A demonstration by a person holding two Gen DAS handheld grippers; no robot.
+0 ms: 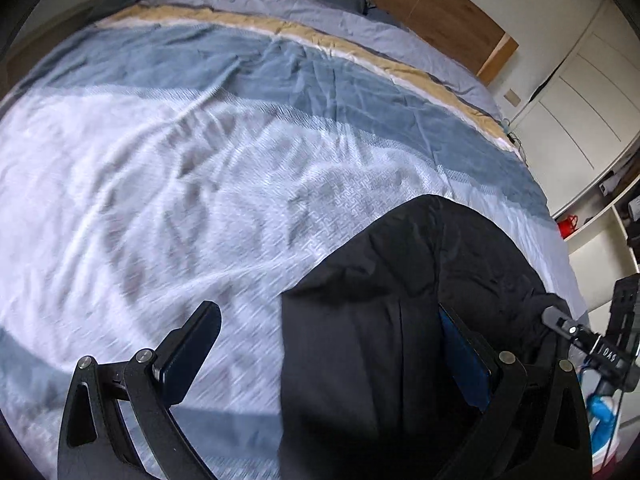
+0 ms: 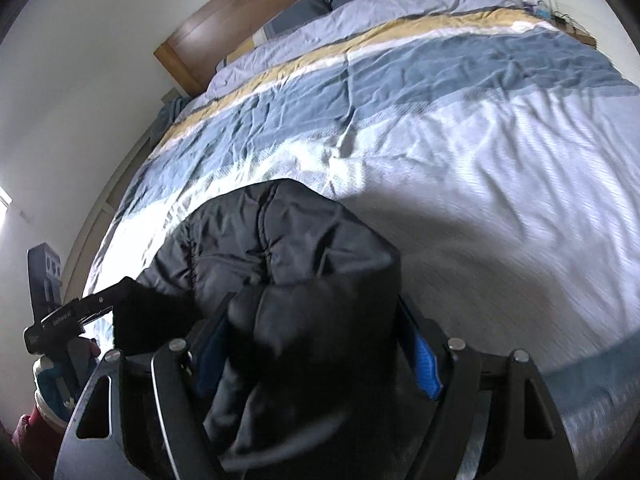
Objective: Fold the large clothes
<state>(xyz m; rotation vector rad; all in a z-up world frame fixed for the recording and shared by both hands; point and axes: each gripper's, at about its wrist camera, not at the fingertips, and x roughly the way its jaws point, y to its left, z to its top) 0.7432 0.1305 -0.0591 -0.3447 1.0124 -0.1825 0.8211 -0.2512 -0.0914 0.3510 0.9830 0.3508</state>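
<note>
— Looking at the bed (image 1: 168,184), where is the black puffy jacket (image 1: 400,300)?
— It hangs bunched over the striped blanket (image 2: 460,140), near the edge.
— What does the right gripper (image 2: 320,344) do?
— It pinches a thick fold of jacket.
— And the left gripper (image 1: 332,344)?
— Its fingers are spread wide, with one edge of the jacket between them.

The bedspread (image 1: 160,184) lies flat and bare across most of the bed, giving open passage ahead and to the left of the left gripper (image 1: 328,360). A bulky black padded jacket (image 1: 420,300) heaps up at the near edge, blocking the right side. The wooden headboard (image 2: 224,20) and pillows (image 2: 304,12) close the far end; white cupboards (image 1: 568,92) flank the bed.
</note>
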